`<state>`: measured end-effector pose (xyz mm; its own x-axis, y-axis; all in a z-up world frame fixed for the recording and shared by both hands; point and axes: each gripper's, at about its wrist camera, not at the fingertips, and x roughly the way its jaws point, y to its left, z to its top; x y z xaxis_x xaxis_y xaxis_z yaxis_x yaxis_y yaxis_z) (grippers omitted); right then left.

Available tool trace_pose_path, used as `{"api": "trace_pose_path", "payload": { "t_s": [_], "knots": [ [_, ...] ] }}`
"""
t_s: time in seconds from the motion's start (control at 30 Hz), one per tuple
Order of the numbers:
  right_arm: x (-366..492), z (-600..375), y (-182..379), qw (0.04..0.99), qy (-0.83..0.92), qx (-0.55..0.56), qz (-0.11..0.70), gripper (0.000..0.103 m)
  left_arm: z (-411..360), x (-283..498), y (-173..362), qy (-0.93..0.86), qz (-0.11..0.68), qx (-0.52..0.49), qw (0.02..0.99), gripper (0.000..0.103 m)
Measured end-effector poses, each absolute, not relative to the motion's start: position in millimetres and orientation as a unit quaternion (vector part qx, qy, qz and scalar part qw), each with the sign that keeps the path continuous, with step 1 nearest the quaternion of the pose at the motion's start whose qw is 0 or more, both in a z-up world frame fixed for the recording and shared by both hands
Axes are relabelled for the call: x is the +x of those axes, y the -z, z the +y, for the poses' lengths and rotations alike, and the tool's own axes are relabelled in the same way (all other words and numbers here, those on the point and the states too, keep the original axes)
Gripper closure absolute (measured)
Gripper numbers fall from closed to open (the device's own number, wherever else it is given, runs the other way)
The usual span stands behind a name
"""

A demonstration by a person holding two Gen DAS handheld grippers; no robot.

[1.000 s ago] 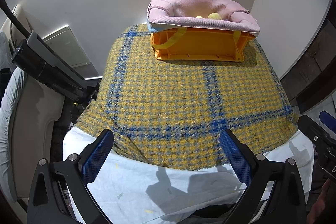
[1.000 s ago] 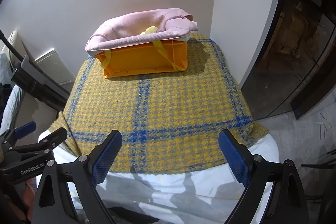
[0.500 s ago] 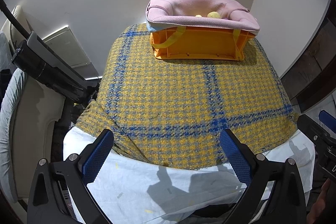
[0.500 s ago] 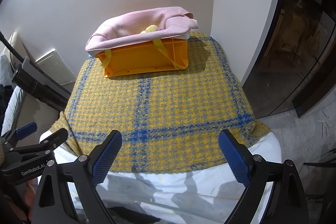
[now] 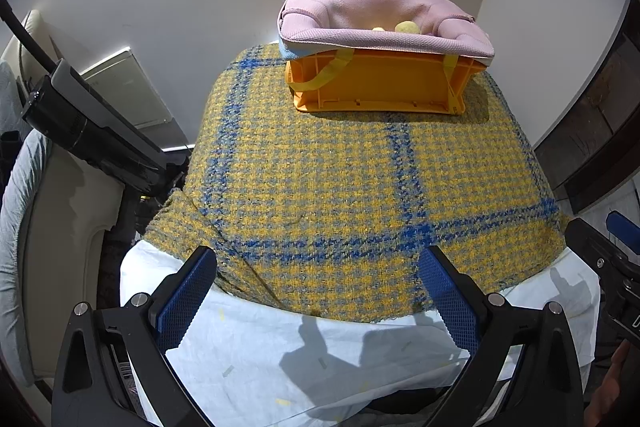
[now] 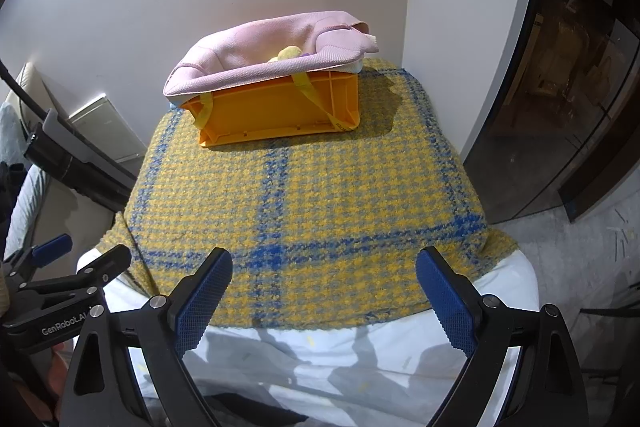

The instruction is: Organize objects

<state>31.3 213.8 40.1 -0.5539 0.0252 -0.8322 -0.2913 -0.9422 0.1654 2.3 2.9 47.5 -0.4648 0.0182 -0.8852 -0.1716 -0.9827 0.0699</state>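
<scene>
We see the orange crate [image 5: 380, 89], lined with a pink cloth bag [image 5: 384, 23] holding yellow items, at the far end of the tabletop [image 5: 340, 187], straight ahead of both grippers and well apart from them, its long axis running crosswise to our reach. In the left wrist view it sits slightly right of centre, in the right wrist view slightly left, so neither hand looks clearly nearer. The left gripper [image 5: 316, 301] and right gripper [image 6: 324, 301] hover over the near edge, jaws wide apart and empty.
</scene>
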Motion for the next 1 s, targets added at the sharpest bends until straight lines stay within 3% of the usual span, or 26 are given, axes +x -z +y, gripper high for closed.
{"api": "trace_pose_path", "payload": {
  "t_s": [1.0],
  "knots": [
    [31.5, 213.8, -39.7, 0.090, -0.871, -0.461, 0.143, 0.010, 7.0, 3.9, -46.2, -0.851, 0.076, -0.517, 0.057, 0.000]
  ]
}}
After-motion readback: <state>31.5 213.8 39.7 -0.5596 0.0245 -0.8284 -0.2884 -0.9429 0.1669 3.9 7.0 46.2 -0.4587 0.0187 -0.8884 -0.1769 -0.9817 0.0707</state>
